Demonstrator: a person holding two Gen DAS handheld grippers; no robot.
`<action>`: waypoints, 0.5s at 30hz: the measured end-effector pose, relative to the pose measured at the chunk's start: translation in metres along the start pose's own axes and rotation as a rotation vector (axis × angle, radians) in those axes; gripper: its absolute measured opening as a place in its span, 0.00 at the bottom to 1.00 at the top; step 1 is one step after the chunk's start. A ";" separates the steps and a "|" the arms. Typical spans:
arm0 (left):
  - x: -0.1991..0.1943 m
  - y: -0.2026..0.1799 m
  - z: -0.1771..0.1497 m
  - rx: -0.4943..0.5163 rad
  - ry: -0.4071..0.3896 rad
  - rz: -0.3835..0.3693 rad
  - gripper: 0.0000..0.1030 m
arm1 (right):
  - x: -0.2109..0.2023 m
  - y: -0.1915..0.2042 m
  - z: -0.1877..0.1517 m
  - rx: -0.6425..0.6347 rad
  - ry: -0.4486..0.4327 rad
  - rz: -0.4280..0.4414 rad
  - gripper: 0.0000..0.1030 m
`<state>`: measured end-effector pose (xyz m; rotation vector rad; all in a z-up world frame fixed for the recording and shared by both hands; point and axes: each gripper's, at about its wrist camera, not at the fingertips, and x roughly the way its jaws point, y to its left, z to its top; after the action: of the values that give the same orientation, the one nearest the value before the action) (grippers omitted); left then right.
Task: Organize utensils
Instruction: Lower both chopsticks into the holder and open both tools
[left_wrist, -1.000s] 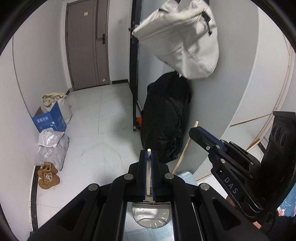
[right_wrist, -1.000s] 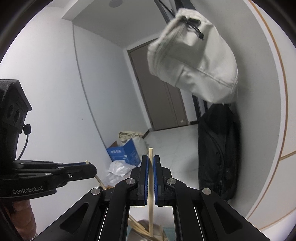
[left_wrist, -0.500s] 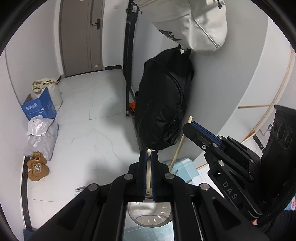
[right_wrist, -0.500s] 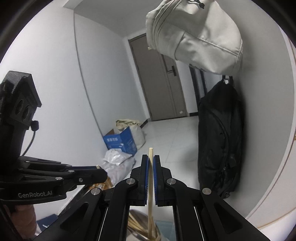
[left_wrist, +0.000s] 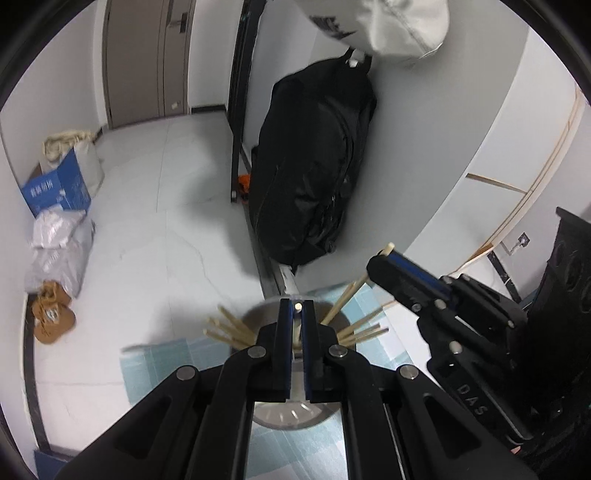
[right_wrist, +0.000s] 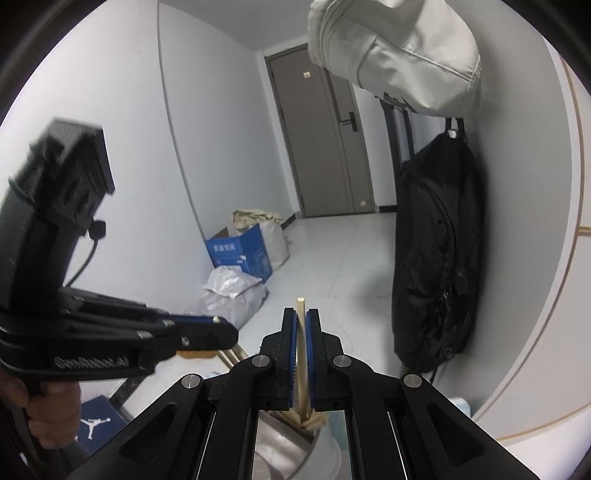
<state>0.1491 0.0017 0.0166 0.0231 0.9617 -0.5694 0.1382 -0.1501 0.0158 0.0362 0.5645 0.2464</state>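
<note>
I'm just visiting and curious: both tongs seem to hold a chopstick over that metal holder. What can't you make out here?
- Left wrist view: most of the left tongs' chopstick, hidden between the pads; only its tip shows.
- Left wrist view: the metal holder's inside, covered by the tongs.
- Right wrist view: the lower end of the right tongs' chopstick, lost among other sticks.
- Right wrist view: the holder, cut off by the bottom edge.

Both wrist views look close over their claws — sharing the black bag (left_wrist: 314, 166).

"DAS" marks the right tongs (left_wrist: 384, 258); "GenRobot.AI" the left tongs (right_wrist: 216, 325).
</note>
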 end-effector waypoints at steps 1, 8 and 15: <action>0.000 0.000 -0.001 -0.002 0.006 -0.003 0.00 | 0.000 0.000 0.000 -0.005 0.006 0.003 0.04; -0.005 -0.002 -0.010 -0.008 0.008 0.003 0.00 | -0.001 0.006 -0.012 -0.047 0.073 0.020 0.04; -0.028 -0.004 -0.016 -0.046 -0.037 0.051 0.02 | -0.032 0.001 -0.017 0.019 0.073 0.059 0.12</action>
<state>0.1226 0.0150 0.0295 -0.0043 0.9353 -0.4991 0.1030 -0.1578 0.0188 0.0623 0.6394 0.3010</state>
